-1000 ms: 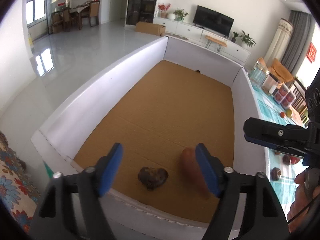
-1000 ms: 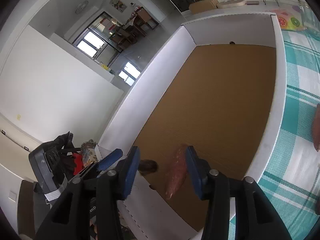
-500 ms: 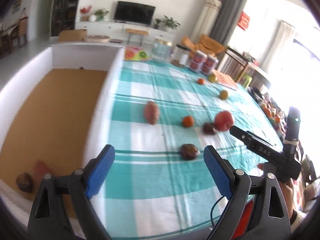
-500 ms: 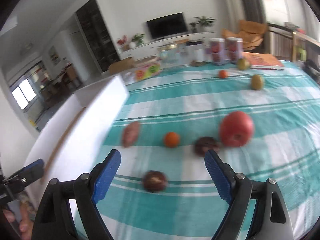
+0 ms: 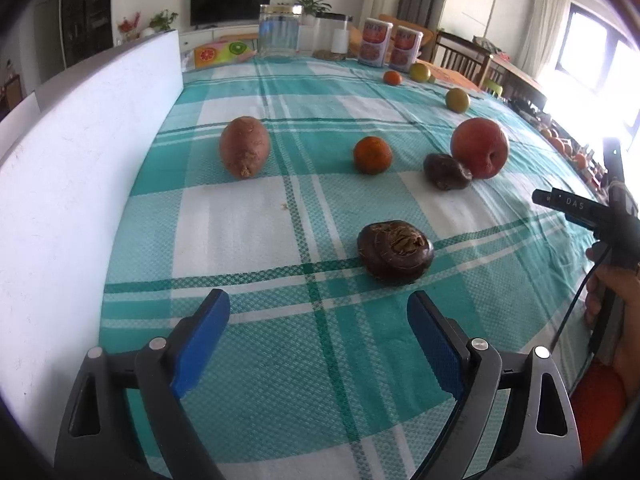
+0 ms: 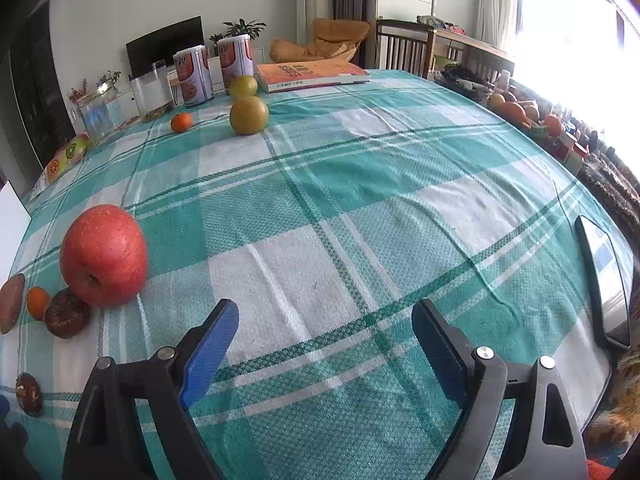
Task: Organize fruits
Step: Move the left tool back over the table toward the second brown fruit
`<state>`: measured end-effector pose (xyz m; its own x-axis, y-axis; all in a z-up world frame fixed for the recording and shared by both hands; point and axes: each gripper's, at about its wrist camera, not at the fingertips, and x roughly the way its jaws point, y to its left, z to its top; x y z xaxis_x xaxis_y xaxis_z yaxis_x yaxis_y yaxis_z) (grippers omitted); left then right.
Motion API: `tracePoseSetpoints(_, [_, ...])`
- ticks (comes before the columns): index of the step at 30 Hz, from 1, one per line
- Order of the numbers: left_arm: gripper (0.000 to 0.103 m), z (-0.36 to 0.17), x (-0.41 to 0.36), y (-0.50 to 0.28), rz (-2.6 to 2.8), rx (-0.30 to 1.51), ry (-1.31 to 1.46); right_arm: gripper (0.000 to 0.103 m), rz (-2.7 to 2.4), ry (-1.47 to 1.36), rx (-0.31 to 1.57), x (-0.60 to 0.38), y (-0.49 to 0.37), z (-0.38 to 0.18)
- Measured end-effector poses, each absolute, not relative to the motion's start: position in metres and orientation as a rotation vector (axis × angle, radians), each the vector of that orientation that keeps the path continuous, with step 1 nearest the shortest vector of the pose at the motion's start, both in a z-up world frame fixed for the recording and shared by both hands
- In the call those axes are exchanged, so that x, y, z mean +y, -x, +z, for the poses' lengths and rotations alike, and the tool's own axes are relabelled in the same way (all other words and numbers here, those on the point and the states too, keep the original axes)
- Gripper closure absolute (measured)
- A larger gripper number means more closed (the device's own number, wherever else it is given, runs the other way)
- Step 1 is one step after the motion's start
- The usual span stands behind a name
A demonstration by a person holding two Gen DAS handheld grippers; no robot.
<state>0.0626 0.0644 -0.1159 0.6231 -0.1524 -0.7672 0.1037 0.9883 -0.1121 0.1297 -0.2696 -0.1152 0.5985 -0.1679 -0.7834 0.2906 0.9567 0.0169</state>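
Note:
My left gripper point(image 5: 318, 340) is open and empty above the green checked tablecloth, just short of a dark brown wrinkled fruit point(image 5: 395, 251). Beyond lie a sweet potato point(image 5: 244, 146), a small orange point(image 5: 372, 155), a second dark fruit point(image 5: 445, 172) and a red apple point(image 5: 479, 147). My right gripper point(image 6: 325, 352) is open and empty over bare cloth. The apple point(image 6: 104, 255) sits to its left with a dark fruit point(image 6: 66, 318) and the orange point(image 6: 37, 302) beside it. Two green-yellow fruits point(image 6: 248, 115) and another small orange point(image 6: 181, 122) lie farther back.
The white wall of the big box point(image 5: 72, 184) runs along the left. Jars point(image 5: 279, 36), two cans point(image 6: 193, 76) and an orange book point(image 6: 312, 74) stand at the far end. A phone point(image 6: 606, 284) lies at the right edge. The right gripper and hand point(image 5: 600, 220) show at right.
Both grippers have swung right, away from the cardboard-floored box with the sweet potato and dark fruit in it, to face the tablecloth. Both stay open and empty.

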Motion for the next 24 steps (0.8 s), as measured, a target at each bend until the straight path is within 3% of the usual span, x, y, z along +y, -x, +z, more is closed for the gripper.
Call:
tracePoseSetpoints(9, [0.008,-0.1177,0.0666,-0.0665,-0.164,0.873,0.080,0.001,-0.264,-0.139,0.928,-0.2687,-0.1351,-0.1215])
tracePoseSetpoints(24, [0.006,-0.1183,0.0672,-0.0675,-0.171,0.875,0.085,0.000,-0.267,-0.132,0.934,-0.2671,-0.1365,-0.1226])
